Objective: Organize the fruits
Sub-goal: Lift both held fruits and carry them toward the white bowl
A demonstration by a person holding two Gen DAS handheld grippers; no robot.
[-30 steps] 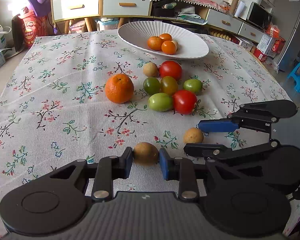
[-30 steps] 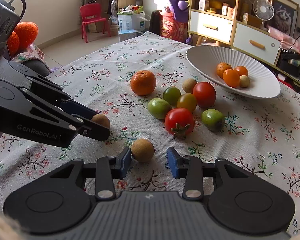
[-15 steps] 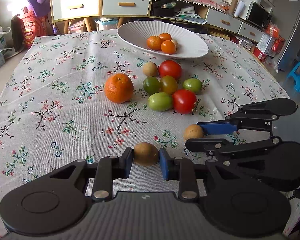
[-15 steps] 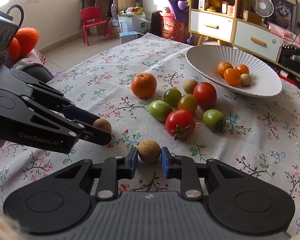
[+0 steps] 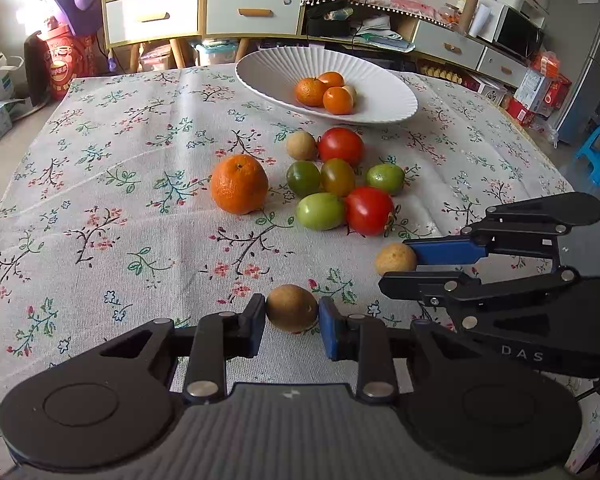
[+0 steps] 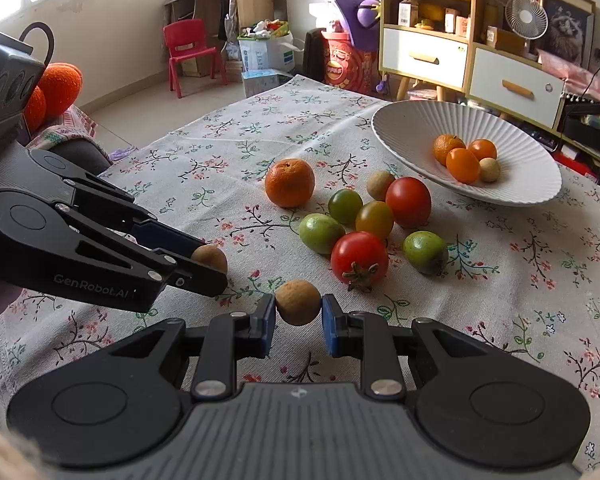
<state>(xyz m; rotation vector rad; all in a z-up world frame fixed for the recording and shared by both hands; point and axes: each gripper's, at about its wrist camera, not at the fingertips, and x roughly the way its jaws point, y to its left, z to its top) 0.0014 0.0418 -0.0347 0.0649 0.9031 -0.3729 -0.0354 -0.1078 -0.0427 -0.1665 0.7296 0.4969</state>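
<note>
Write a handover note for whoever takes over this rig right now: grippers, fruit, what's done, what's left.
Left gripper: shut on a brown longan, at the cloth.
Right gripper: jaws have just closed on a tan longan.
Bowl: three small oranges and one longan.
Left on the cloth: big orange, two red tomatoes, four green ones, one longan.
Next, probably: carry both held longans to the bowl.
</note>
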